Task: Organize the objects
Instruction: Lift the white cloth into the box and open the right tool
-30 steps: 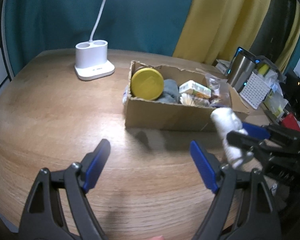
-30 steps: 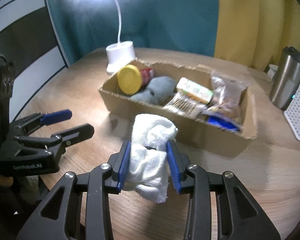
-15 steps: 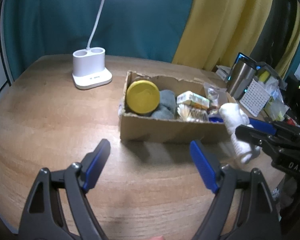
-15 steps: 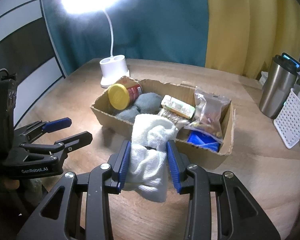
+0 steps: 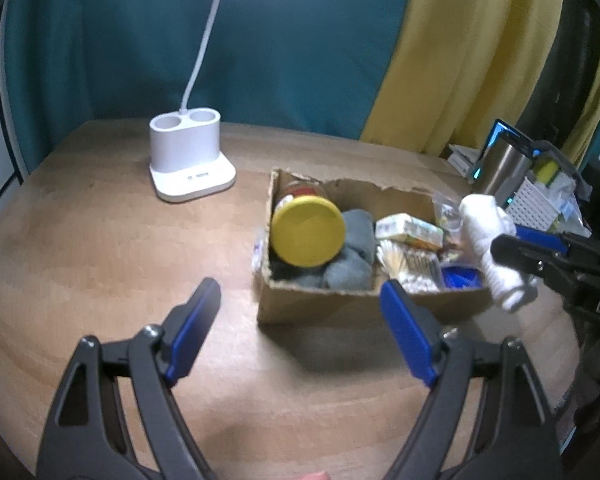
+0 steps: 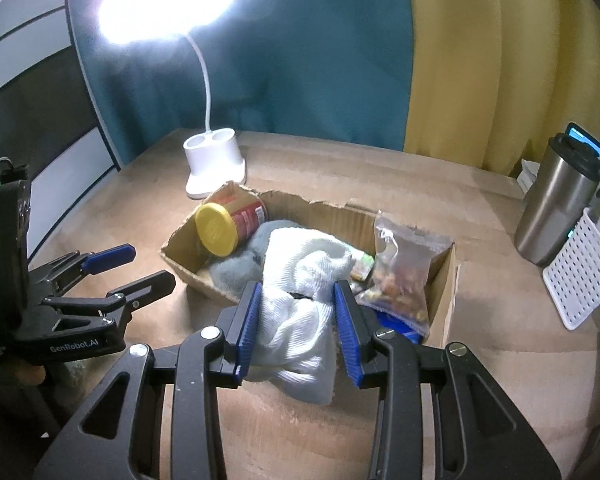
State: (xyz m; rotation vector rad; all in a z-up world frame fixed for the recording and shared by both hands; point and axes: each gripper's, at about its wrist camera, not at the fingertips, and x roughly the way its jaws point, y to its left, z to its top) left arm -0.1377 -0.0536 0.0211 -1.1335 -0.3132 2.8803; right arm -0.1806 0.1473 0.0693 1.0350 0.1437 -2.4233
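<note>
Your right gripper (image 6: 296,320) clamps a crumpled white knitted cloth (image 6: 300,292) over the near edge of the torn brown cardboard box (image 6: 444,296). Inside lie a yellow-lidded red jar (image 6: 228,226), something grey, perhaps socks (image 6: 236,266), and a clear snack bag (image 6: 402,276). Your left gripper (image 6: 134,266) hangs spread at left.

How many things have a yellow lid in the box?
1. The yellow-lidded jar lies on its side at the left end of the cardboard box, resting on grey cloth. More could be hidden under the white cloth held by the right tongs.
</note>
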